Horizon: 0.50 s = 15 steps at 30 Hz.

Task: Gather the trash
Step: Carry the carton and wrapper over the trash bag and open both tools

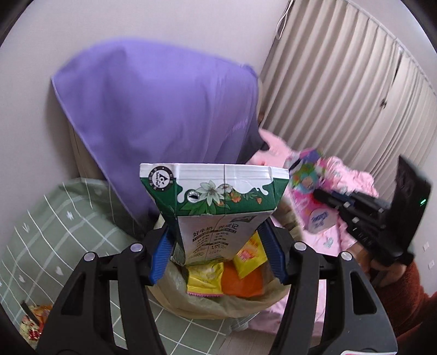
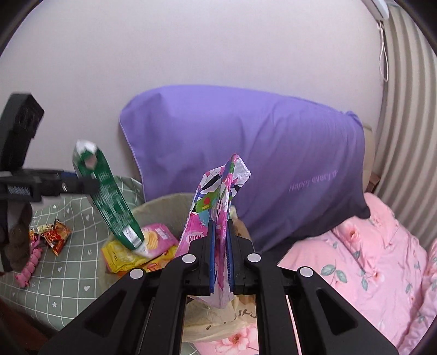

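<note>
Left wrist view: left claw (image 1: pixel 218 245) grips a milk carton (image 1: pixel 215 207) above the bin bag (image 1: pixel 218 303) on a bed with green checked sheet (image 1: pixel 54 232), purple pillow (image 1: pixel 164 109), white wall (image 1: pixel 136 24). Right claw (image 2: pixel 220 259) pinches a pink wrapper (image 2: pixel 218 196).

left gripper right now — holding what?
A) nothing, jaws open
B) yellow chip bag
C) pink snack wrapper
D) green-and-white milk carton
D: the left gripper is closed on the green-and-white milk carton, held over the trash bag; the pink wrapper is in the right gripper.
</note>
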### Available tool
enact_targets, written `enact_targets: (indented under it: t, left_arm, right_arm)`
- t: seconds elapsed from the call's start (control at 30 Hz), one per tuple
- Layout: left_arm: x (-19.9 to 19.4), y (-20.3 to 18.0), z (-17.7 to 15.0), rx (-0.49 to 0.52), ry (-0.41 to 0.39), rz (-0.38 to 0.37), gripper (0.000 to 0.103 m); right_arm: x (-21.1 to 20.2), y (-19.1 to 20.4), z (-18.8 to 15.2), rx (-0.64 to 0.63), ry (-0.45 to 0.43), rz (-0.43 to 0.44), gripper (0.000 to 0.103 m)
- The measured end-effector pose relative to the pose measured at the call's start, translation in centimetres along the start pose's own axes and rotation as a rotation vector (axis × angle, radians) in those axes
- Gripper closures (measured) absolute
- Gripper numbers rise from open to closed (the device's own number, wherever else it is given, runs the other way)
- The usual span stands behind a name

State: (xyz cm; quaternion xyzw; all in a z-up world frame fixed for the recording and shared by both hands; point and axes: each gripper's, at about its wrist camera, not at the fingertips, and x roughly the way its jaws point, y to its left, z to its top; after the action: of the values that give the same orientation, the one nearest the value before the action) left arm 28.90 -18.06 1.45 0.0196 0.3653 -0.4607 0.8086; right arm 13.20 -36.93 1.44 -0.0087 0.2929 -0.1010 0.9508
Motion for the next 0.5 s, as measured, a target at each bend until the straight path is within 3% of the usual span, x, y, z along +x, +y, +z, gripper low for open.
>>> enact_targets:
  t: [0.13,0.5]
  left_arm:
    - [5.1,0.1,-2.2,-0.002,0.114,0.006,0.048]
    - [7.1,1.0,-1.8,-0.021,0.158,0.009,0.049]
  right_arm:
    - [3.7,0.7,-1.2,-0.017,0.073,0.04,0.094]
    - [7.5,2.7,-2.1,-0.084,0.129,0.063,0.094]
